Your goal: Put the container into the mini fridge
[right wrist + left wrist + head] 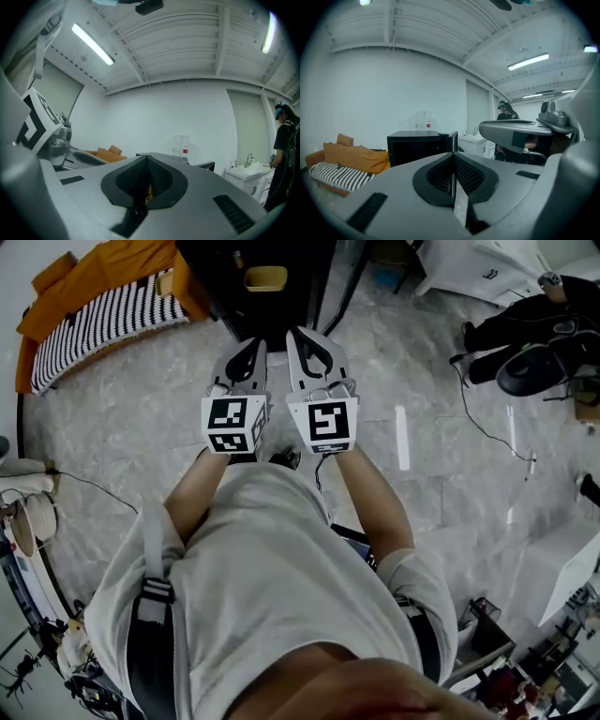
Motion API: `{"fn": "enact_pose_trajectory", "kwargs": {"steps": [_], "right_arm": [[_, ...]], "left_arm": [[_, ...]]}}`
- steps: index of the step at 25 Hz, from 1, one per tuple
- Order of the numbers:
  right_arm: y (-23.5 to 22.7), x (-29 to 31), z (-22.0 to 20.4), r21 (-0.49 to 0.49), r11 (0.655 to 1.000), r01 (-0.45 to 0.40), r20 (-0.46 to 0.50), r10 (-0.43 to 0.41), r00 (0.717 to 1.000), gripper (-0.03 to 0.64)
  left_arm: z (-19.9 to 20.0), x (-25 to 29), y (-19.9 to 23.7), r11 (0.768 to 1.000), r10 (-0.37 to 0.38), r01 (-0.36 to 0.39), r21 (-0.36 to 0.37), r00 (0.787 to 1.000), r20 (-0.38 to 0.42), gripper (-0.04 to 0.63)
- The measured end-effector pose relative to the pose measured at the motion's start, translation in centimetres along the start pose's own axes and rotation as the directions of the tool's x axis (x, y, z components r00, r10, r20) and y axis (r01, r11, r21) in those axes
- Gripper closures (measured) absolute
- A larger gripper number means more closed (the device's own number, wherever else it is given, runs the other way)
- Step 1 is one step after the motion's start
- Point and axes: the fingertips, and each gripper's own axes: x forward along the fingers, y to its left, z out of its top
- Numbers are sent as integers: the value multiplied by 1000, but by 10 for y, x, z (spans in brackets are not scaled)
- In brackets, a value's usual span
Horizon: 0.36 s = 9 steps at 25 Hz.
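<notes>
The grey left gripper (248, 343) and grey right gripper (305, 336) hover side by side in front of the black box-shaped mini fridge (417, 146) — both with jaws pressed together, nothing between them — while the clear plastic container (424, 120) stands on top of that fridge.

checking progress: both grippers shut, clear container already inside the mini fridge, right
No. The left gripper and the right gripper are shut, but the left gripper view shows the clear container standing on top of the mini fridge, not inside it.
</notes>
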Motion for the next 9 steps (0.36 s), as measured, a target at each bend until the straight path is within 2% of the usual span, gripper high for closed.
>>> {"fn": "enact_pose_trajectory", "kwargs": {"steps": [9], "right_arm": [[-2,19,0,12,1000,-1,-1,1,1000,580]], "left_arm": [[12,10,12,999,7,-10,53,999,45,583]]}}
